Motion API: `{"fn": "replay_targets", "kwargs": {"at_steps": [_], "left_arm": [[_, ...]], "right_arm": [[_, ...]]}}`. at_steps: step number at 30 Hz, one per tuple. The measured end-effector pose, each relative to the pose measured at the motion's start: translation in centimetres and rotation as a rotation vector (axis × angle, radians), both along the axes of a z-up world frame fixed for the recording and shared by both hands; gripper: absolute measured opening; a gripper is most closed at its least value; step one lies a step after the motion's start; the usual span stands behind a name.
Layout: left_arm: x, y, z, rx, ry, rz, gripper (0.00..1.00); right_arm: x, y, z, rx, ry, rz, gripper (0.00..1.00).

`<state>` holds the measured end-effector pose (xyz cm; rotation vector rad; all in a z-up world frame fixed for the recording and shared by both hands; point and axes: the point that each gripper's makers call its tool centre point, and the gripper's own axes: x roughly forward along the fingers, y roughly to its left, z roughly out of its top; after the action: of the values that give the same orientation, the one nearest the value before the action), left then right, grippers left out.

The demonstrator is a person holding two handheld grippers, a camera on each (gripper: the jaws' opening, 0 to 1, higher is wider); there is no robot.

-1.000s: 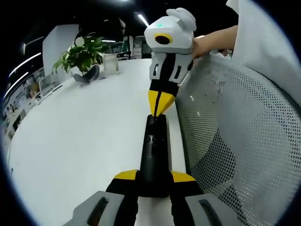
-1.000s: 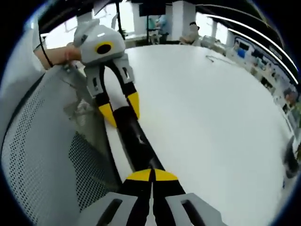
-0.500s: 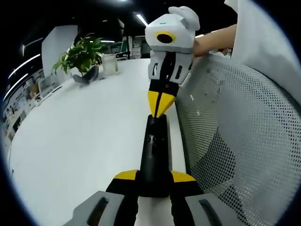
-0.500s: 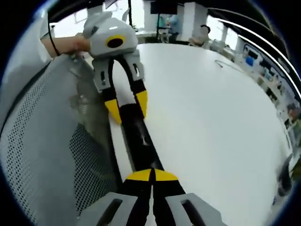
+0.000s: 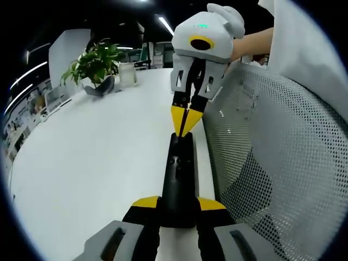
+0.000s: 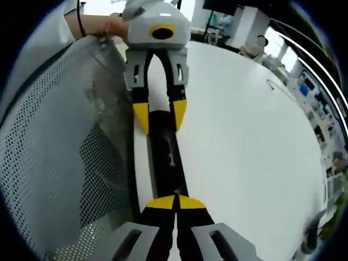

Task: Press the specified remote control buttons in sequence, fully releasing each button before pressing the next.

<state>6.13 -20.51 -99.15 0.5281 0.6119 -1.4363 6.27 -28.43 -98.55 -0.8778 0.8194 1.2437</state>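
Observation:
A long black remote control (image 5: 179,179) lies lengthwise near the white table's edge, and my left gripper (image 5: 178,204) is shut on its near end, one yellow tip on each side. Small buttons (image 5: 173,160) show on its top. My right gripper (image 5: 185,120) comes down from the far side, shut, with its joined yellow tips resting at the remote's far end. In the right gripper view the remote control (image 6: 166,157) runs from my shut right gripper (image 6: 175,202) up to the left gripper (image 6: 160,114), which clamps it.
A grey mesh chair back (image 5: 272,163) stands close beside the remote, and the same chair back (image 6: 54,141) is seen on the left. A potted plant (image 5: 95,65) sits at the table's far side. The white table (image 5: 92,157) spreads wide. A person's hand (image 5: 247,46) holds the right gripper.
The right gripper's body has swung up and over while its tips stay at the remote's far end. The right gripper view has shifted with it. The left gripper and remote have not moved.

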Motion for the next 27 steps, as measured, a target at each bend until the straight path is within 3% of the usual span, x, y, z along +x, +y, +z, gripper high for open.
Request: {"fn": "replay_targets", "kwargs": {"at_steps": [6, 18, 24, 27], "left_arm": [[0.02, 0.0, -0.02, -0.001, 0.001, 0.001, 0.24], [0.02, -0.02, -0.03, -0.006, -0.001, -0.001, 0.24], [-0.03, -0.03, -0.05, -0.008, -0.001, -0.002, 0.24], [-0.04, -0.05, -0.05, -0.007, -0.002, -0.003, 0.24]], "right_arm": [[-0.27, 0.2, 0.06, -0.007, 0.007, 0.055, 0.0], [-0.07, 0.35, -0.13, -0.039, 0.03, 0.063, 0.0], [-0.03, 0.28, -0.21, -0.049, 0.058, 0.007, 0.0], [0.04, 0.29, -0.15, 0.001, 0.083, -0.076, 0.0]]}}
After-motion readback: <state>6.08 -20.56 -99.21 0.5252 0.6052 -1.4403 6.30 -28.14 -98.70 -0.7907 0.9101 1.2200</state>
